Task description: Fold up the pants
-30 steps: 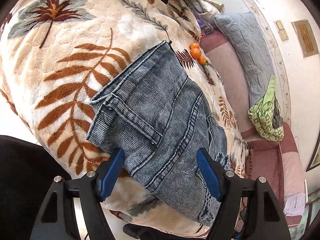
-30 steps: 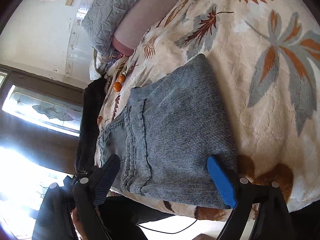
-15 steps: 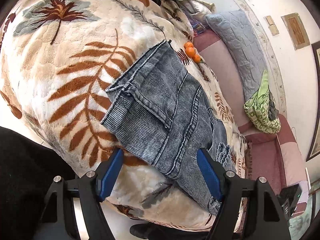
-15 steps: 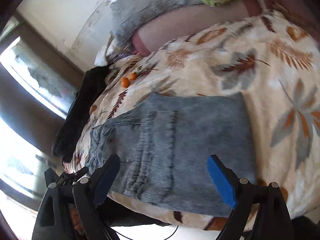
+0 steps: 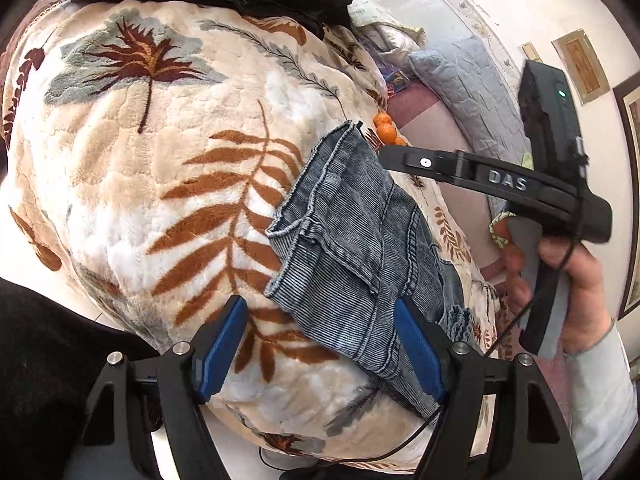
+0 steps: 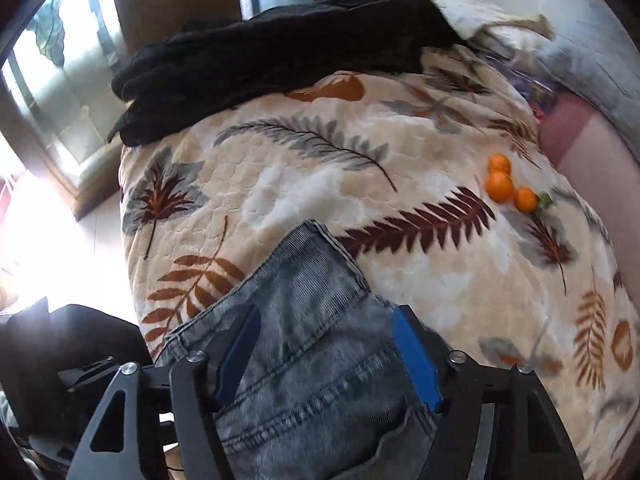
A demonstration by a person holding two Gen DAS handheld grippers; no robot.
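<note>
Folded blue-grey denim pants (image 5: pixel 360 256) lie on a cream blanket with leaf print (image 5: pixel 168 184). My left gripper (image 5: pixel 324 344) is open and empty, hovering just short of the pants' near edge. My right gripper (image 6: pixel 328 356) is open, low over the pants (image 6: pixel 312 360), with a blue-padded finger on either side of the denim. The right gripper also shows in the left wrist view (image 5: pixel 500 184), held in a hand above the pants' far side.
Black clothing (image 6: pixel 272 60) lies piled at the blanket's far edge. Three small oranges (image 6: pixel 508 188) sit on the blanket beyond the pants. A grey quilted pillow (image 5: pixel 472 92) and a pink sheet (image 5: pixel 424 116) lie to the right. A window (image 6: pixel 48 56) is at the left.
My left gripper has drawn back, so the pants sit farther off. My right gripper has swung round and come in close over the pants, and is now visible in the left wrist view.
</note>
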